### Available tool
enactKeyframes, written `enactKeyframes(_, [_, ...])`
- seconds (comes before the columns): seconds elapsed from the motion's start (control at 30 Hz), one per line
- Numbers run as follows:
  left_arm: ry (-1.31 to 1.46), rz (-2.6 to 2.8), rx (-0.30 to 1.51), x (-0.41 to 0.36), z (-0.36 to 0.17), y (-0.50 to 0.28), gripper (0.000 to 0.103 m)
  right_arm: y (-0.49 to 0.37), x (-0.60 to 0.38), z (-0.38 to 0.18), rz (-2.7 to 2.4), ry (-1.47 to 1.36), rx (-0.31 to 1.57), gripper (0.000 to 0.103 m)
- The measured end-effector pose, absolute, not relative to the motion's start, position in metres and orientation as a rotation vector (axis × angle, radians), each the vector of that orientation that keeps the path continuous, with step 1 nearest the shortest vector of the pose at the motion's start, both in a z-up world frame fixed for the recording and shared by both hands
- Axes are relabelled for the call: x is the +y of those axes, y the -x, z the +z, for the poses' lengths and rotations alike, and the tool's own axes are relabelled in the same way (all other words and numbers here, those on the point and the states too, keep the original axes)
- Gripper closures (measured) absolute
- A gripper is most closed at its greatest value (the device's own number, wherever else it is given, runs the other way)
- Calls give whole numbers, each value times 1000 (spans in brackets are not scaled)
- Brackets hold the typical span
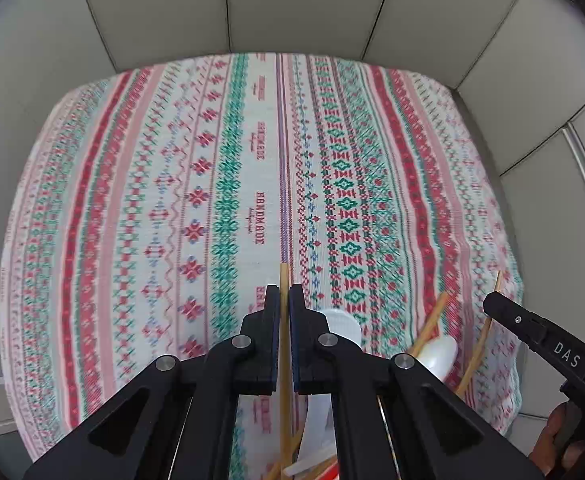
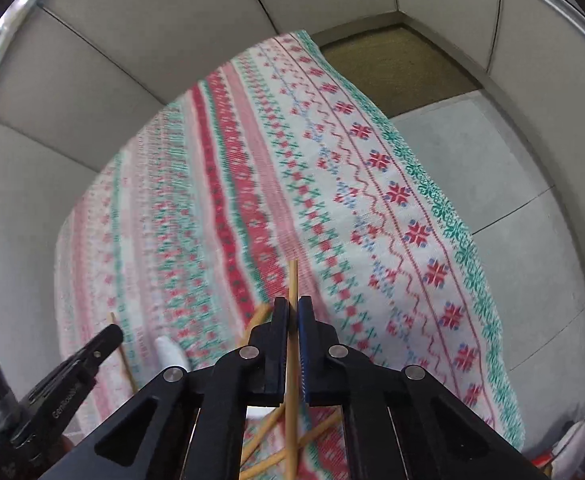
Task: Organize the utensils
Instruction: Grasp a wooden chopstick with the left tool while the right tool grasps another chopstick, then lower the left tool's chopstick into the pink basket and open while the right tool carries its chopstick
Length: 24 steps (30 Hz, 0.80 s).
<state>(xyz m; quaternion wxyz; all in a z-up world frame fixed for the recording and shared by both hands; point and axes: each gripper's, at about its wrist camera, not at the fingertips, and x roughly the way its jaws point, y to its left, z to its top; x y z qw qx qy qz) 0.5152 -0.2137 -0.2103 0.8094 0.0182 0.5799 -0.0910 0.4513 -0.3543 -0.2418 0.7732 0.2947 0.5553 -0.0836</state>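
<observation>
The tabletop (image 1: 104, 184) is covered with a woven cloth (image 1: 348, 152) that has long stripes of red, green, pink and blue cross-stitch patterns, and the word "HANDMADE" is printed several times along one pale stripe. Around the tabletop stand pale grey wall panels (image 1: 292, 4) with dark seams. In the right wrist view, a brownish carpet patch (image 2: 396, 68) lies at about 1 o'clock behind the corner of the cloth, and a pale grey floor (image 2: 492, 184) is at 3 o'clock.

The left gripper (image 1: 284, 300) has its fingers pressed together on one thin, light wooden chopstick (image 1: 284, 276). This stick runs straight between the fingers, and its tip stands out a little above them, toward 12 o'clock. The right gripper (image 2: 292, 310) pinches in the same way another chopstick (image 2: 293, 276), which also sticks out past the fingertips.

More chopsticks (image 1: 428, 324) lie on the cloth at the near edge, at about 4 o'clock in the left wrist view, and some cross each other. Among them lies a white plastic spoon (image 1: 438, 354), and a second white utensil (image 1: 342, 322) is partly hidden behind the left gripper's right finger; its kind I cannot tell. In the right wrist view, several crossed chopsticks (image 2: 268, 436) lie under the gripper at 6 o'clock. At the bottom edge of the left wrist view something red (image 1: 328, 472) shows, too small to name.
</observation>
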Motion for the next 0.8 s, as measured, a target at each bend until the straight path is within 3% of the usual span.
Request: enactKeyframes(0.8, [68,-260,849,-76,31,-287,99,-228,-273,-30,-63,-471,796,98])
